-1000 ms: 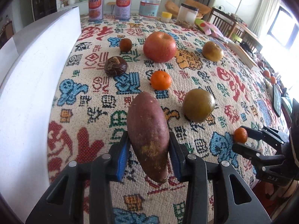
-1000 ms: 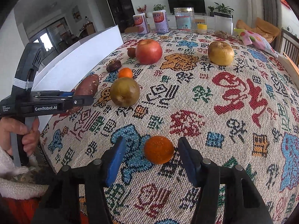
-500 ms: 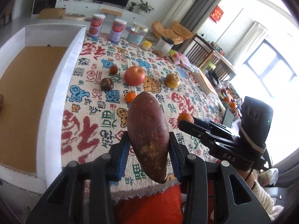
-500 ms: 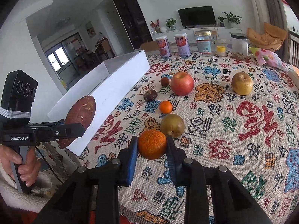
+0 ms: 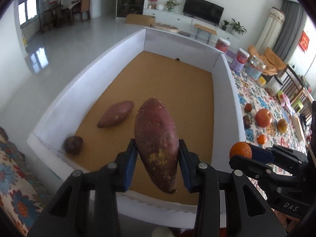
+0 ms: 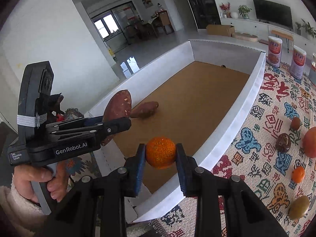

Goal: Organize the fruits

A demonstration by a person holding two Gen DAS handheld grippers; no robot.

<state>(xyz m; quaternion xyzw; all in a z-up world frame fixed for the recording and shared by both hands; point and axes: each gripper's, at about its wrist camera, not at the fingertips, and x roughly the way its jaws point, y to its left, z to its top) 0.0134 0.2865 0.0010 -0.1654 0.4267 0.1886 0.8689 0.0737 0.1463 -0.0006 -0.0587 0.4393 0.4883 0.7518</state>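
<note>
My left gripper (image 5: pixel 157 158) has its jaws pinching a long, tapered sweet potato (image 5: pixel 156 144) — dull reddish skin with a rough yellow scar — held in the air over the near end of the white-walled box (image 5: pixel 227 90), above its flat brown cardboard floor. A second sweet potato (image 5: pixel 116 114) and a dark, wrinkled round fruit (image 5: pixel 73 144) lie inside. My right gripper (image 6: pixel 160 155) has its jaws clamped on a pebbly-skinned orange (image 6: pixel 161 152) above the box's near corner. The table's woven patterned cloth (image 6: pixel 256 158) carries the remaining smooth, round fruits.
</note>
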